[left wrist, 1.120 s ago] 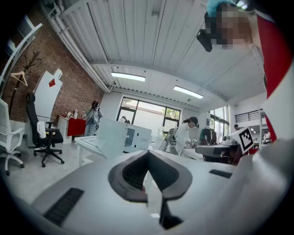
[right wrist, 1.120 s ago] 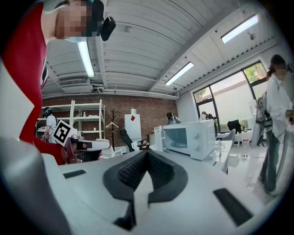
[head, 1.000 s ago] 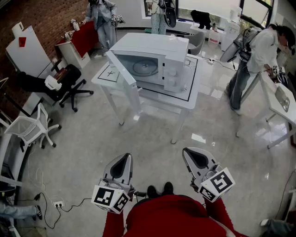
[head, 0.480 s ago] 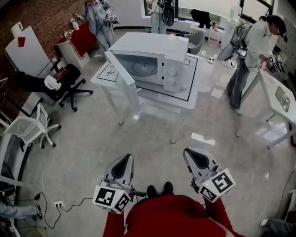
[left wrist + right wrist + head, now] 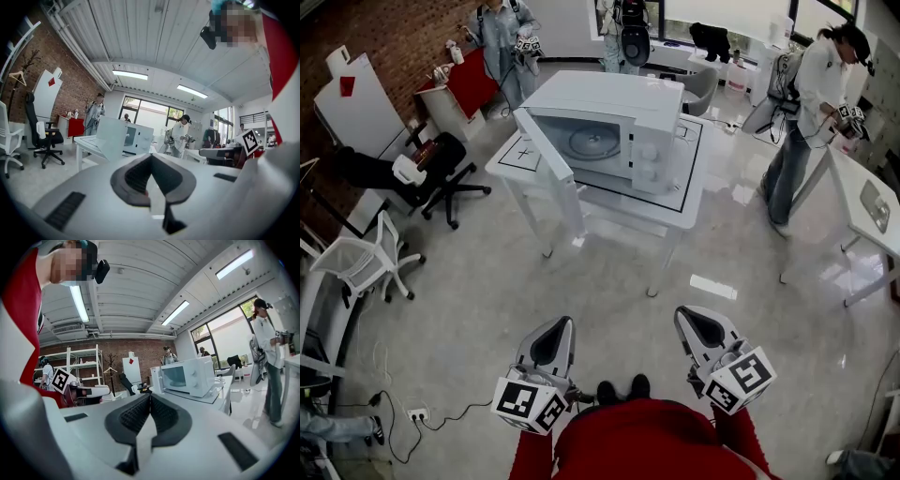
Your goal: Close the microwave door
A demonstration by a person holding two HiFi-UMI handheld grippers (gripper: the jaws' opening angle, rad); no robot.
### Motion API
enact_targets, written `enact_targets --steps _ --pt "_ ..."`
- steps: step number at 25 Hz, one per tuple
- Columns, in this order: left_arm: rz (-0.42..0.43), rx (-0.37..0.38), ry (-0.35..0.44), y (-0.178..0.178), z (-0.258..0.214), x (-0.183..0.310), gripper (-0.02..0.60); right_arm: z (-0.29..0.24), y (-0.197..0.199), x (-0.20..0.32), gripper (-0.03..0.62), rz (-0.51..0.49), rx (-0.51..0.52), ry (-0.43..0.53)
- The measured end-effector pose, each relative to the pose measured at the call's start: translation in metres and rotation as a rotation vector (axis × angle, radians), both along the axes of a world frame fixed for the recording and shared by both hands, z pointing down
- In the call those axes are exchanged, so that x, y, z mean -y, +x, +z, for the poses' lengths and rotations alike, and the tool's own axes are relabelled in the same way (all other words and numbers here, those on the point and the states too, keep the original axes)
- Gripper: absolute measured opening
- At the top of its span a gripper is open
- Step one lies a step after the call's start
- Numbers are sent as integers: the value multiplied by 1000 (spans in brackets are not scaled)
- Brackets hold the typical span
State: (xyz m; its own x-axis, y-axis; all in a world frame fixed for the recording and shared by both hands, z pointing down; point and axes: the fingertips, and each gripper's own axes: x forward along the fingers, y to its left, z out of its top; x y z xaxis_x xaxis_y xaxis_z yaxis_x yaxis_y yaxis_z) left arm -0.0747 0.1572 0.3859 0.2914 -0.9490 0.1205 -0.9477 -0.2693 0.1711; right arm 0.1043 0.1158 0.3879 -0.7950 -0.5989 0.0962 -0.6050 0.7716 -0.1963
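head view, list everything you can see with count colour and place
white microwave oven: 1, white, on the table, top centre; hinged door swung open
square white table: 1, white with black outline, mid-floor
black wheeled office chair: 1, black, left
white wheeled chair: 1, white, far left
red cabinet: 1, red, top left
standing people: 3, light clothes, two top, one right
white side table: 1, white, right edge
black shoes: 2, black, bottom centre
red top: 1, red, bottom edge
left hand-held gripper: 1, white, bottom left, shut, empty
right hand-held gripper: 1, white, bottom right, shut, empty
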Motion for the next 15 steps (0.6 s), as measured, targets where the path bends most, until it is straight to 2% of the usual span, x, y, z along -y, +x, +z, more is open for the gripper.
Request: enact_targets --steps 15 --pt "-4 39 11 28 -7 31 11 0 32 28 14 2 26 3"
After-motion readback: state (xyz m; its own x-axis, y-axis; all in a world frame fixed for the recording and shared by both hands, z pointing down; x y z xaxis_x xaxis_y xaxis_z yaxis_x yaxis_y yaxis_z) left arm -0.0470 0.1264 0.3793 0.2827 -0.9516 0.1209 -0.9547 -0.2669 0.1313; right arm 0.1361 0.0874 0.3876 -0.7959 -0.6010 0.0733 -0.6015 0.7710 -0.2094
